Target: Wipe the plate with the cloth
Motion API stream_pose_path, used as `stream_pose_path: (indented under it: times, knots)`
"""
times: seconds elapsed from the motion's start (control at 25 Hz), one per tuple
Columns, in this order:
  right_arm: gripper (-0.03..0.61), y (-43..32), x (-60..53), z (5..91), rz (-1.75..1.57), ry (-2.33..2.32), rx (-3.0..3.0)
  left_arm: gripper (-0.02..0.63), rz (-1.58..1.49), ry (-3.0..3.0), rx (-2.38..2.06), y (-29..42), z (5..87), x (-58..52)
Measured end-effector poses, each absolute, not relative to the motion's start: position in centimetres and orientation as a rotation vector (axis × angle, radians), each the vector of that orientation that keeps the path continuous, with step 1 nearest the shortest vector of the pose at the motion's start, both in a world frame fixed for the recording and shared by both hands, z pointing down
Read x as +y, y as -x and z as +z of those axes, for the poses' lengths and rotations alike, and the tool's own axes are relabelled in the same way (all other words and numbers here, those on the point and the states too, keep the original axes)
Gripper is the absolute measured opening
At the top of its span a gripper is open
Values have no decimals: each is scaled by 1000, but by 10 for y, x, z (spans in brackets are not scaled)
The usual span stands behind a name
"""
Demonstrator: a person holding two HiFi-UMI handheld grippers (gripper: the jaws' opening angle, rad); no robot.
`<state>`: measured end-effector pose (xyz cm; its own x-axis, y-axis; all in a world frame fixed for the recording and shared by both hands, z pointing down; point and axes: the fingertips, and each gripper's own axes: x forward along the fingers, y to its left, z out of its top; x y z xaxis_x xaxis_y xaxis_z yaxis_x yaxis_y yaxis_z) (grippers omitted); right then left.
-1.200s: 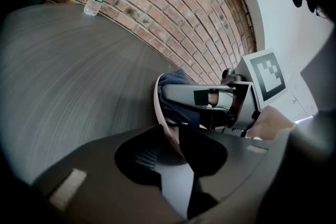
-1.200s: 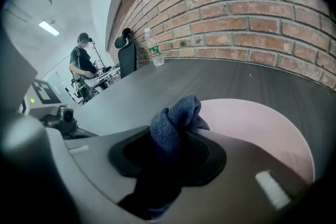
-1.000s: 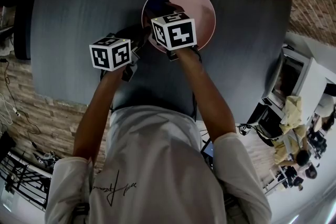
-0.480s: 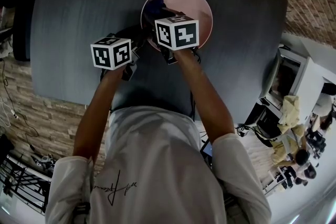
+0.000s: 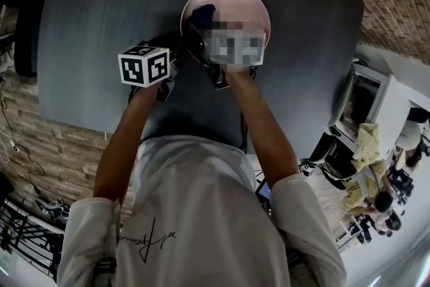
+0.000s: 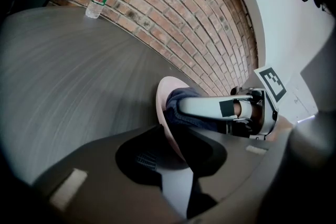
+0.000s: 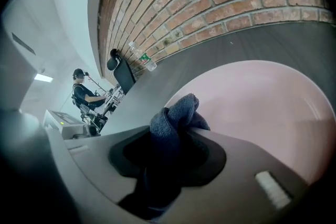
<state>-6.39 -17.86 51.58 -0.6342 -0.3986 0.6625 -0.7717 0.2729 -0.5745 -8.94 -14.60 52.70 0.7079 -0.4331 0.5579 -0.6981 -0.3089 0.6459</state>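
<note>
Plate (image 5: 236, 5) flat on table (image 5: 101, 17). Left gripper (image 6: 176, 152) is clamped on the plate's near-left rim. Right gripper (image 7: 173, 152) is closed on the cloth (image 7: 176, 113), a bunched wad sticking out past the jaws over the plate's left part. Judged: the plate is stiff, smooth, probably breakable and apt to slide when rubbed, so the rim is the place to pin it. The cloth is soft and light; hold it by the bunched middle, leaving a pad free to wipe with.
</note>
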Motion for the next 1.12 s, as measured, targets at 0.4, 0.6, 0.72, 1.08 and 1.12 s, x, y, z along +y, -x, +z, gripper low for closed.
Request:
stream_pose_path:
  times: [0.4, 0.6, 0.72, 1.08, 1.12]
  knots:
    - [135, 55, -153, 515, 1345, -1036, -2135, 112, 364, -1986, -889, 91, 524, -147]
    - [135, 50, -139, 516, 1294, -991, -2111, 110, 352, -1995, -901, 90, 523, -148]
    - [135, 50, -130, 516, 1267, -958, -2098, 109, 349, -1994, -901, 91, 524, -149]
    - [135, 45, -98, 518, 1221, -813, -2090, 95, 339, -1984, -905, 93, 524, -149]
    - [135, 44, -96, 518, 1219, -803, -2089, 95, 338, -1983, -905, 93, 525, -148]
